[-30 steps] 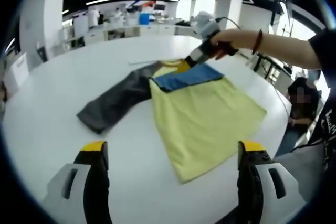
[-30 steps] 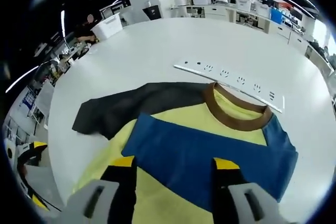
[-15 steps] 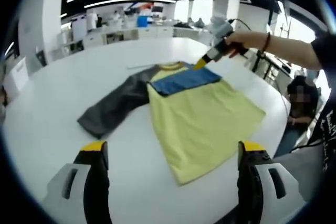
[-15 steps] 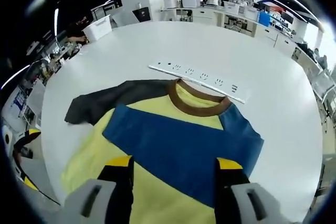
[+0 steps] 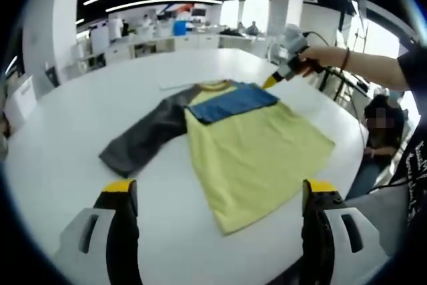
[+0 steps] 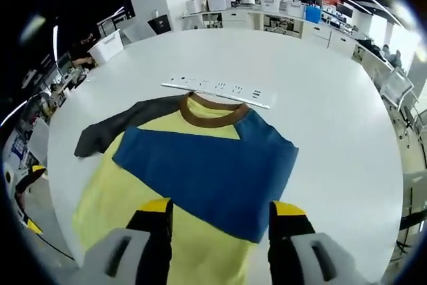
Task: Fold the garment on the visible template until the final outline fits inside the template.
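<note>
A yellow long-sleeved shirt with a brown collar (image 6: 167, 158) lies flat on the round white tabletop (image 6: 320, 91). A blue sleeve (image 6: 207, 171) is folded across its chest, and a dark grey sleeve (image 6: 113, 128) stretches out to 1 side on the tabletop. Just beyond the collar lies a long white power strip (image 6: 217, 90), touching or nearly touching it.

In the left gripper view, the left gripper (image 5: 217, 195) hovers above the tabletop near the shirt's hem, its 2 yellow-tipped fingers (image 5: 120, 186) spread wide and holding nothing. The right gripper (image 5: 272, 82), held in a person's hand (image 5: 313, 61), hangs beside the shirt's blue shoulder.

In the right gripper view, the right gripper's fingers (image 6: 155, 206) stand wide apart above the blue sleeve, holding nothing.
</note>
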Demonstrator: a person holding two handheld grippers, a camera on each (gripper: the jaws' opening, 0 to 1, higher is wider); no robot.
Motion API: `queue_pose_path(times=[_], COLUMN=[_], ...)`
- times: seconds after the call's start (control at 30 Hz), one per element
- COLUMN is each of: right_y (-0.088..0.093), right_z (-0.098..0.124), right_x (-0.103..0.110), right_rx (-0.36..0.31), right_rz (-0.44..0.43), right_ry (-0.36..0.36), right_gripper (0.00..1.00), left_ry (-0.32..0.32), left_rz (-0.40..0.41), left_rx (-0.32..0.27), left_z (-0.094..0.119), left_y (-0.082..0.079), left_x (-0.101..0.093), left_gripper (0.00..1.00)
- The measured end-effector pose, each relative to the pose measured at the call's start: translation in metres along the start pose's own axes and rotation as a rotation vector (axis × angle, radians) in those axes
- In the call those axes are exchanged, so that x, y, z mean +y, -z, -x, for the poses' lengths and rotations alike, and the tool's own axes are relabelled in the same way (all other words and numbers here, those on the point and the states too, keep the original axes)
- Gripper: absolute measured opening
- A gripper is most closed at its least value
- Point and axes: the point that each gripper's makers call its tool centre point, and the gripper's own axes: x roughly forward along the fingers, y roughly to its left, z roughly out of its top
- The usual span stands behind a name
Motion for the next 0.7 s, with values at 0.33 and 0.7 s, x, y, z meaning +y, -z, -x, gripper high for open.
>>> queue_pose_path(times=[0.33, 0.7], right_y=[0.021, 0.033], right_z=[-0.002, -0.003], right_x=[-0.015, -0.036], right_rx=[0.029, 0.029], right_rz=[-0.024, 0.031], right_ry=[-0.009, 0.021], right_gripper=[0.51, 0.38], left_ry=[-0.003, 0.006], left_rz=[-0.009, -0.001], left_rx=[0.000, -0.014], left_z=[0.002, 0.006], left_y=[-0.004, -0.012], left_x=[-0.004, -0.009], left_gripper=[0.99, 0.99])
